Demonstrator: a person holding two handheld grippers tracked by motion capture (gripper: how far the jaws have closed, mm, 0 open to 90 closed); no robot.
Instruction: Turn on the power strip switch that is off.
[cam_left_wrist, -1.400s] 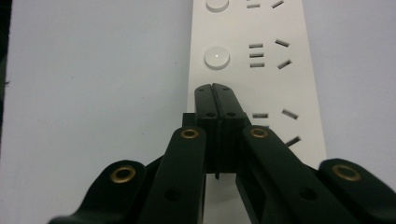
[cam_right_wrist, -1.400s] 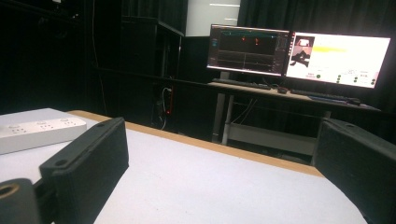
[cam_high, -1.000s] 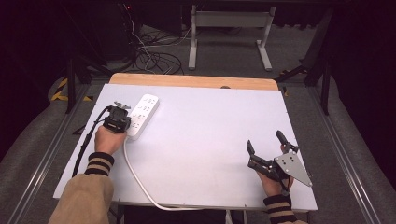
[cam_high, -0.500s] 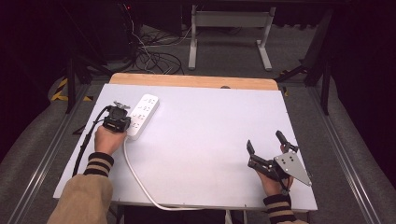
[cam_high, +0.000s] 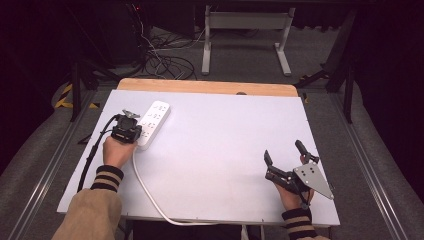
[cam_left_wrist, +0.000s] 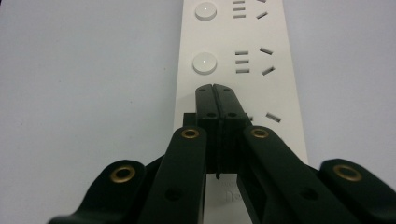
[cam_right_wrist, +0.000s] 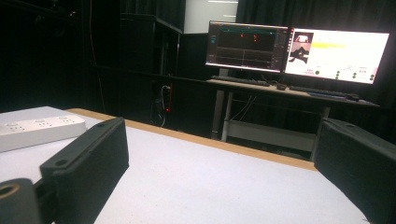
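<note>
No visible change across the interval. Left gripper holds the same spot, jaws together over the near end of the power strip. Right gripper keeps its pose, jaws apart, well clear of the strip.

I saw the left gripper over the near end of the white power strip, frame left; the right gripper, jaws spread, sat lower right on the table.
</note>
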